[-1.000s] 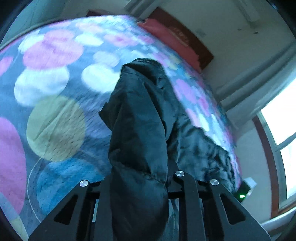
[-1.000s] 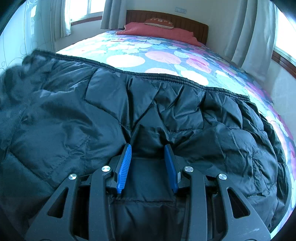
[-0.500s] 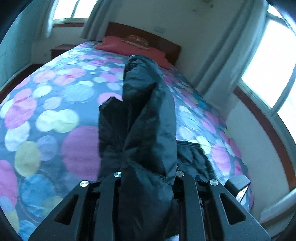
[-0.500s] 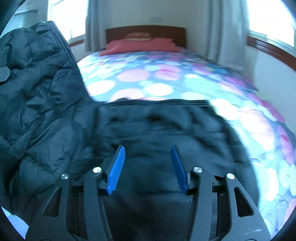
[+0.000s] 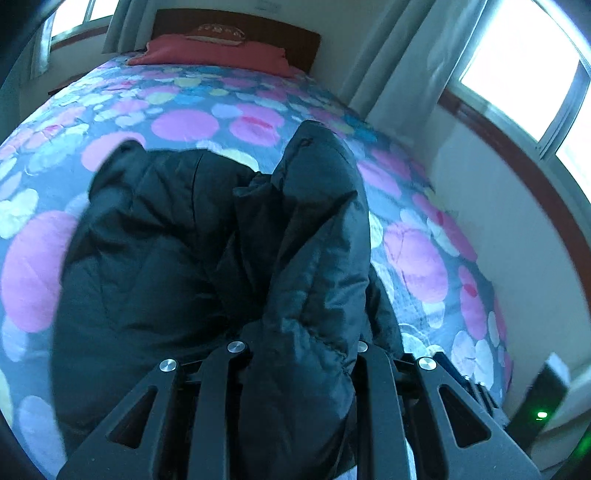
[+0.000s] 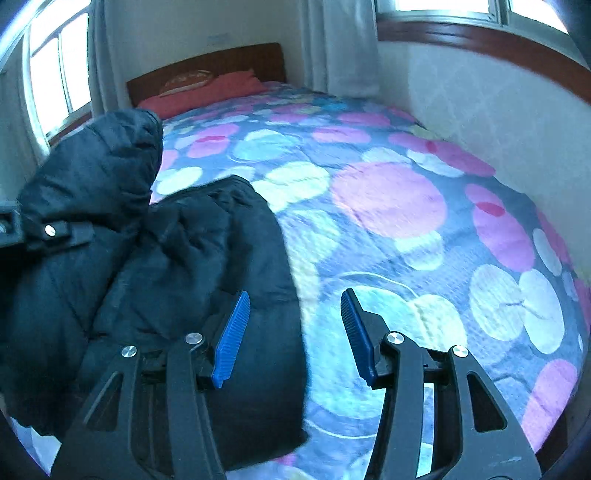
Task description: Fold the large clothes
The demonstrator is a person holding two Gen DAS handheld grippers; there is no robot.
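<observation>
Two grippers: one on each hand, both angled down over the bed.
Left gripper (image 5: 299, 354): jaws drawn narrow and clamped on a thick fold of the black jacket (image 5: 177, 258); the padded cloth bulges up between the two black arms and hides the pads.
Held fold: rises from the left gripper as a puffy ridge toward the head of the bed, tilted a little to the right in the left wrist view.
Right gripper (image 6: 291, 332): jaws partly apart, blue ribbed pads (image 6: 231, 339) bare, nothing pinched between them.
Right gripper's contact: the left pad stands over the jacket's right-hand edge and the right pad over the bedspread; whether either touches cloth cannot be told.
Left gripper seen from the right: its black arm with one silver screw shows at the left edge, pressed into the lifted fold (image 6: 55, 230).
Jacket's place: bunched on the near part of the bed, toward the left in the right wrist view, one part raised in the left gripper, the rest lying on the bedspread (image 6: 388, 199).
Bedspread: grey-blue with pink, white and pale blue circles.
Farther out: red pillow (image 5: 218, 51) against a dark wooden headboard (image 5: 295, 33), curtains and bright windows on the walls.
</observation>
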